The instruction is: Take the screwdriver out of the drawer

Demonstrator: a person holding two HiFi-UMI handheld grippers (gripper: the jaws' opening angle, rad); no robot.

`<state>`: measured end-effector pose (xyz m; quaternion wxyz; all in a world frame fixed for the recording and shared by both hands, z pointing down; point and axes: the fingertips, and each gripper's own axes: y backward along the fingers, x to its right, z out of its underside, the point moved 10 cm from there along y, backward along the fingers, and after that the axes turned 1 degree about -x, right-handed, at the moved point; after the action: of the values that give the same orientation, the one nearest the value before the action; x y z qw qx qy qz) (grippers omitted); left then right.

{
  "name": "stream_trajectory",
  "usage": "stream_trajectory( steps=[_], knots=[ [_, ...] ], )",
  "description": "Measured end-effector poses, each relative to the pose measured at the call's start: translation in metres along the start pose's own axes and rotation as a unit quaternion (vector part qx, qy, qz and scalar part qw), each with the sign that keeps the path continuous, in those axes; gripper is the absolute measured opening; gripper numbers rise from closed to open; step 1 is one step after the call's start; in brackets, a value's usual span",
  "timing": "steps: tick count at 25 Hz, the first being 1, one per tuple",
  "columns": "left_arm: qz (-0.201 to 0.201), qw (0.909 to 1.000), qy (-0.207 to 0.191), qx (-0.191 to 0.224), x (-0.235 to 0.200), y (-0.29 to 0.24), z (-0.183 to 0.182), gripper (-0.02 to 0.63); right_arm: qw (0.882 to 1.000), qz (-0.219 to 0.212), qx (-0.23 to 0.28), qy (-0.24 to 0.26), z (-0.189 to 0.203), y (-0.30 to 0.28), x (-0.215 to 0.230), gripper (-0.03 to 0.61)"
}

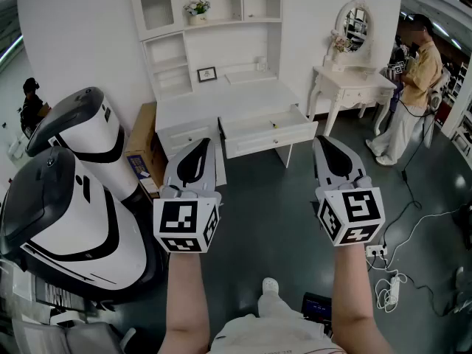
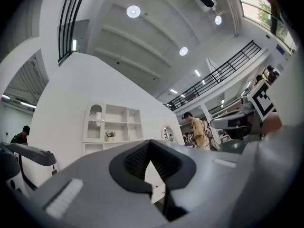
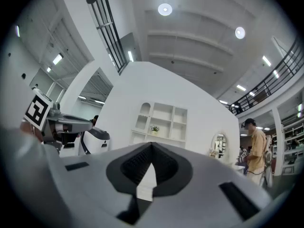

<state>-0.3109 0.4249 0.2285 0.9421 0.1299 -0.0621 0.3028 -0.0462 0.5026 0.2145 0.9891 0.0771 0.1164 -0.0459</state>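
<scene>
**A:** Screwdriver (image 1: 274, 124), if that tiny speck is it, is lying in the open drawer (image 1: 269, 142) of the white desk (image 1: 214, 105). I'm standing right here and honestly can't swear to it.

**B:** Same. So why are both grippers just held out in the air?

**A:** My guess is it's the walk-up. The left gripper (image 1: 200, 150) and right gripper (image 1: 328, 147) sit side by side, roughly level, well apart from the desk. Both have their jaws pressed together with nothing between them. The drawer is pulled out, so I'd say nothing needs opening, just a reach in from above.

**B:** Anything useful from the gripper views?

**A:** Not really. They're tipped up a bit, so you get ceiling lights, the shelves and a person in a tan shirt (image 1: 420, 72) off to the right. Each gripper's own body blocks the lower part, so there's no drawer in them.

**B:** And the drawer's inside?

**A:** Mostly hidden behind its front wall from the head view. Too small to make out a handle or a tip.
</scene>
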Motion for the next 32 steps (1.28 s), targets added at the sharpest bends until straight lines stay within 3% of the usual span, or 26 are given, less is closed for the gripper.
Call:
stream_trajectory(
  steps=[9,16,22,32],
  knots=[
    [-0.005,1.0,0.005,-0.007,-0.003,-0.065,0.017,0.009,1.0,0.004,0.001,-0.006,0.02,-0.051,0.041,0.006],
    [-0.012,0.9998,-0.004,-0.014,-0.005,-0.122,0.028,0.009,0.999,-0.01,0.005,-0.049,0.046,-0.103,0.079,0.006],
    [-0.025,0.9996,-0.001,-0.013,0.004,-0.172,0.035,0.009,0.999,-0.028,0.003,-0.038,0.059,-0.141,0.117,0.006],
    [-0.038,0.9989,-0.01,-0.026,0.017,-0.214,0.05,0.009,0.997,-0.049,0.001,-0.053,0.087,-0.171,0.156,0.006]
  ],
)
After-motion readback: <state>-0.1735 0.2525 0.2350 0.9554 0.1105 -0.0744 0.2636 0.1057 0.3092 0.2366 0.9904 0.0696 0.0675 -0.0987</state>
